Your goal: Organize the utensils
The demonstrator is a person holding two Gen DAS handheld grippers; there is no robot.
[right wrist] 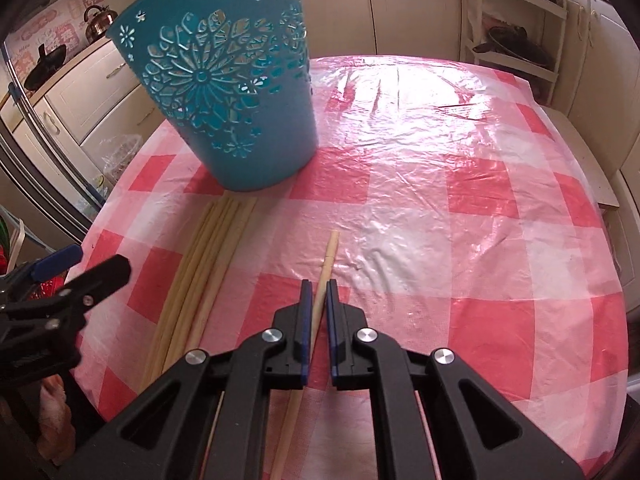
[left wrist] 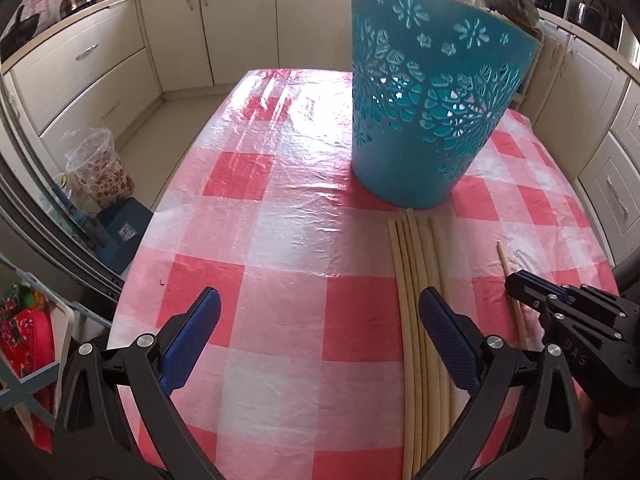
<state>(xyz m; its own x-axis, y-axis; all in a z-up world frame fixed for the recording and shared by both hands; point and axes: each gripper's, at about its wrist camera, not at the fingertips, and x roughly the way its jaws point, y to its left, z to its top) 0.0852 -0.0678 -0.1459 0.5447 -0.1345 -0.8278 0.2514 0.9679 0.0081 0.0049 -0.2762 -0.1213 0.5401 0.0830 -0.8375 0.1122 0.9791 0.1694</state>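
Near field, right wrist view: your right gripper [right wrist: 317, 292] has its blue pads drawn in on a single chopstick [right wrist: 330, 250], one pad on each side of the shaft. Whether they bite or only bracket it is hard to tell. The stick's tip runs up past the pads toward frame centre; its lower length is cut off under the gripper body at the bottom edge.

Left wrist view: your left gripper [left wrist: 320, 322] stands wide apart with nothing between the fingers, low in the frame over the checked tablecloth [left wrist: 280, 240]. Its right finger overlaps the bundle of chopsticks [left wrist: 416, 264], so contact there cannot be judged. The bundle's near ends drop out of the bottom of the frame.

Middle ground: the bundle lies side by side, far ends right up against the foot of the teal cut-out basket [left wrist: 424, 96]. The basket stands upright just above frame centre in the left view, upper left in the right view. Its inside is not visible from either camera.

Open room: the right view shows a broad bare stretch of cloth to the right of the basket, out to the far and right table edges. The left view shows the bare left half and the left edge, with floor below.

Only the left view catches the lined waste bin [left wrist: 100, 168] on the floor, mid left.
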